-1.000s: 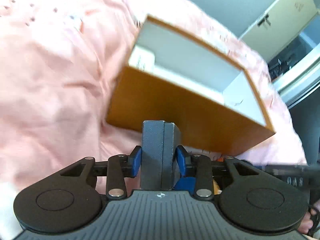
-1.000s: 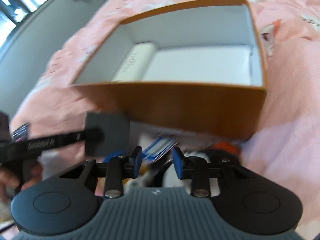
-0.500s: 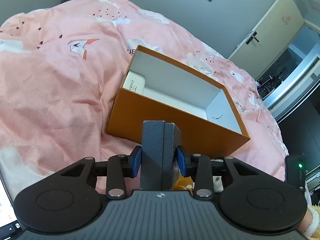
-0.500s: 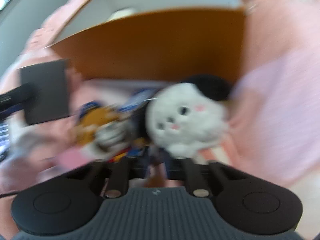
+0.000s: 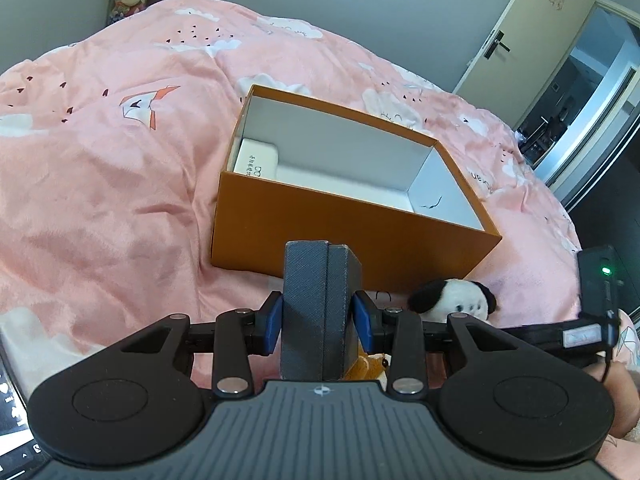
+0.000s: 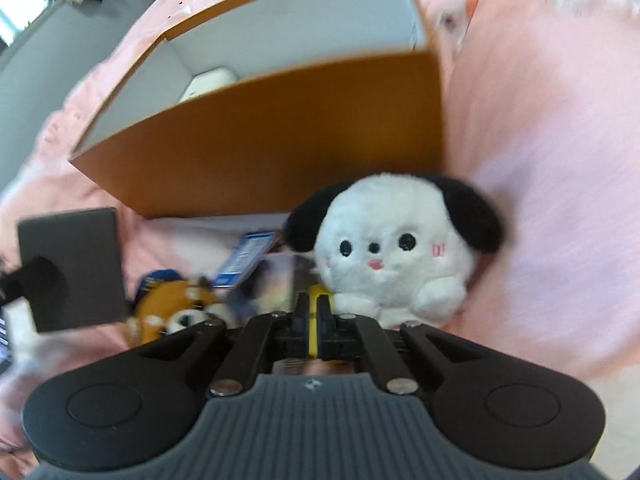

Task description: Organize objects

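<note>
- Jaws of the left gripper (image 5: 319,323) are clamping a dark grey case (image 5: 318,308), low centre of the frame, just short of the orange box (image 5: 344,236).
- Right gripper (image 6: 311,314) is pinching something yellow (image 6: 313,320); what it is stays unclear.
- Next, lifting the case over the near wall before releasing looks wisest, beside the white pack (image 5: 256,159).

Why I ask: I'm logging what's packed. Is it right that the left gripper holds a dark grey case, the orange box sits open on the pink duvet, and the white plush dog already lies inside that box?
Not quite. The white plush dog sits on the pink duvet outside the orange box, against its near wall, as the right wrist view shows. The left gripper does hold the dark grey case, and the box is open.
</note>
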`<state>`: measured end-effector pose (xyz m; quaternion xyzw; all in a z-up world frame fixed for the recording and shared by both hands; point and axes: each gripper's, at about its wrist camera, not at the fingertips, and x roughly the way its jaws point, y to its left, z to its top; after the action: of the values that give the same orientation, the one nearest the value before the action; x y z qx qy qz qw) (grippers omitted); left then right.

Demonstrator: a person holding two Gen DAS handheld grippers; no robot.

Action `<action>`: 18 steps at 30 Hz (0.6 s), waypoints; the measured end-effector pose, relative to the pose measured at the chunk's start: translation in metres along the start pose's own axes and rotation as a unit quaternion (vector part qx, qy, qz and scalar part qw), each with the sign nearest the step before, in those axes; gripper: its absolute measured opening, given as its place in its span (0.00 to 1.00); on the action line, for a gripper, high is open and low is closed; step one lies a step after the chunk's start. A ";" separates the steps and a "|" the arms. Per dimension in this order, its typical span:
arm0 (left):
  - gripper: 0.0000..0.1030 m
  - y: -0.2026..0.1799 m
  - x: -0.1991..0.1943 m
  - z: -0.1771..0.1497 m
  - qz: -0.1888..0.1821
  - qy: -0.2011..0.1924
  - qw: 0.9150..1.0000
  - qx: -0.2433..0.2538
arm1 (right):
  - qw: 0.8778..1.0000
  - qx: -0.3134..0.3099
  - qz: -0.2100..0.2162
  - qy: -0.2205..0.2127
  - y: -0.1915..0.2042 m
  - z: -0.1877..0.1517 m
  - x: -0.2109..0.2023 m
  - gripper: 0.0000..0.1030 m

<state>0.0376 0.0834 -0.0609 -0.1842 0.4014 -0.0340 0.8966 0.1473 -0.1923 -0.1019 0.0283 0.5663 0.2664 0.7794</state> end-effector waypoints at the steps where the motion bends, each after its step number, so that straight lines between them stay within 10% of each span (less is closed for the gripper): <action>1: 0.41 0.000 0.000 0.000 0.000 0.001 1.000 -0.001 | 1.000 0.012 0.013 0.008 -0.002 0.002 0.005 0.03; 12: 0.41 0.005 0.002 0.003 0.009 0.011 1.000 -0.012 | 1.000 -0.014 0.003 0.027 0.015 0.011 0.020 0.11; 16: 0.41 0.005 0.003 0.004 0.011 0.012 1.000 -0.010 | 0.999 -0.010 0.028 0.035 0.013 0.003 0.015 0.47; 18: 0.40 0.005 0.003 0.005 0.012 0.012 1.000 -0.010 | 0.999 -0.009 0.020 0.032 0.015 0.000 0.011 0.50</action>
<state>0.0428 0.0894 -0.0618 -0.1875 0.4143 -0.0212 0.8904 0.1442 -0.1741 -0.1063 0.0239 0.5876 0.2881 0.7558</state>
